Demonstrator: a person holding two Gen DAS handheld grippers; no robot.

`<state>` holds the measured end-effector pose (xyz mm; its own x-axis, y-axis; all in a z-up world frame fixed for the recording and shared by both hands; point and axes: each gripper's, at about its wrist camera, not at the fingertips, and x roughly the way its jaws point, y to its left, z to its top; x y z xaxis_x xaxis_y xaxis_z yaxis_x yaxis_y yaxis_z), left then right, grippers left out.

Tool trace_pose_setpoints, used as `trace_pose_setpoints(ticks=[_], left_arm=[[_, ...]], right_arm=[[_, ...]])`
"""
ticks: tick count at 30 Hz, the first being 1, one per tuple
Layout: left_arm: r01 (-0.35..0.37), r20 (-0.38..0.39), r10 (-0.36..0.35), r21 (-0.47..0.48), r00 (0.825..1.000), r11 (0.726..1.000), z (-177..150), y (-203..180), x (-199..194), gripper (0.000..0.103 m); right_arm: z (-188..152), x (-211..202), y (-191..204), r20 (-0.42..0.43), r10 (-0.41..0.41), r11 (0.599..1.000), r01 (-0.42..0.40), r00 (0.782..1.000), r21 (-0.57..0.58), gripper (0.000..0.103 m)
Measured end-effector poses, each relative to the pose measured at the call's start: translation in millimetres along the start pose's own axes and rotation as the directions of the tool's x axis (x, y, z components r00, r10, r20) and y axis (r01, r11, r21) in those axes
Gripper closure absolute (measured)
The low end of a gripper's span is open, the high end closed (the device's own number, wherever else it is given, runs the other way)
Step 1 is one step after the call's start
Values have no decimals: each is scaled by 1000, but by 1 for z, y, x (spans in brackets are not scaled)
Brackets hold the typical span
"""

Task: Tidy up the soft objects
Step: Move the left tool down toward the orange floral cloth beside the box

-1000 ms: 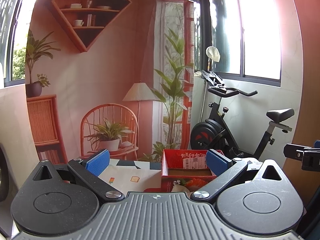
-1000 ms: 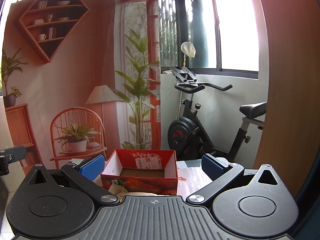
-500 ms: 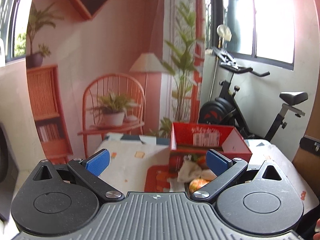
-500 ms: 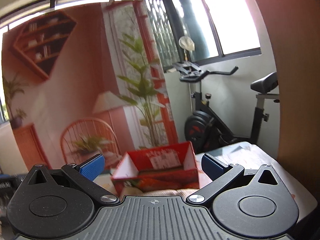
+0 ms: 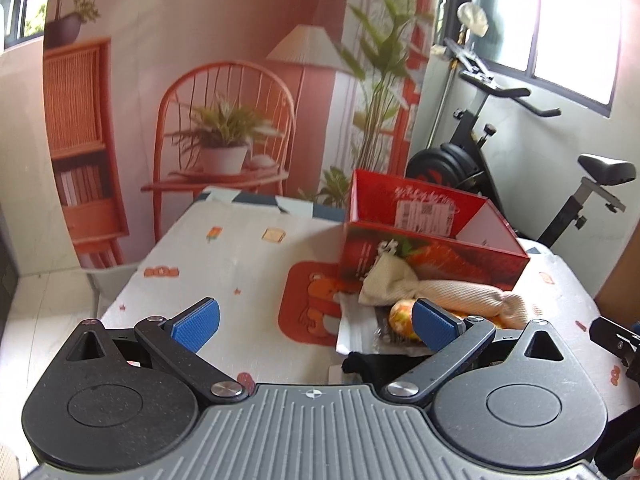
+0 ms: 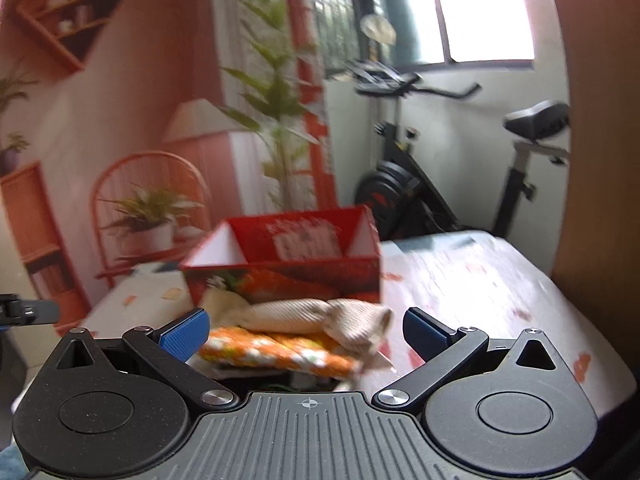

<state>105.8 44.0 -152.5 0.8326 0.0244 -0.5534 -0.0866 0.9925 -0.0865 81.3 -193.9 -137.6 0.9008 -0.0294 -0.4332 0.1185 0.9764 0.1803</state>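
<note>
Two hand-held grippers are in view, one per camera. The left hand-held gripper [image 5: 316, 322] hangs above the desk [image 5: 224, 264] with its two blue pads spread wide and nothing between them. The right hand-held gripper [image 6: 306, 330] is likewise spread wide and empty, poised over the pile of soft things.

One red box [image 5: 432, 236] stands on the desk, open at the top, and as far as its inside shows, nothing lies in it. Just in front of it, touching its front wall, lies one beige cloth bundle [image 5: 436, 292], twisted at both ends. Under that bundle sits one orange patterned cloth [image 6: 276, 350], which shows best in the right wrist view, between the right gripper's pads. One silvery packet [image 5: 360, 326] lies flat beside them on the left, and one dark item [image 5: 360, 362] peeks out close to the left gripper's body; what it is cannot be told.

The desk wears a pale cover with small orange prints and one large orange picture patch [image 5: 310, 300]. Behind the desk stands one exercise bike [image 5: 492, 152] by the window. The right wrist view is blurred.
</note>
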Motion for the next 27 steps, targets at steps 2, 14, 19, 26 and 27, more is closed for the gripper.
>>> trace_pose_setpoints(ticks=[2, 14, 19, 26, 27], left_arm=[[-5, -22, 5, -8, 1000, 1000, -1, 1, 10, 0], [16, -85, -17, -18, 996, 1000, 9, 0, 60, 2], [14, -135, -16, -18, 991, 1000, 14, -4, 84, 10], [75, -213, -83, -48, 973, 996, 20, -11, 114, 21], [96, -220, -106, -58, 970, 994, 20, -13, 118, 22]], right_arm=[[-2, 12, -8, -27, -8, 1000, 9, 1000, 14, 0], [-7, 69, -25, -146, 33, 998, -26, 989, 52, 3], [-6, 95, -28, -190, 39, 998, -28, 981, 57, 8], [-8, 124, -26, -253, 34, 999, -27, 967, 31, 21], [-8, 128, -26, -264, 30, 999, -23, 964, 31, 22]])
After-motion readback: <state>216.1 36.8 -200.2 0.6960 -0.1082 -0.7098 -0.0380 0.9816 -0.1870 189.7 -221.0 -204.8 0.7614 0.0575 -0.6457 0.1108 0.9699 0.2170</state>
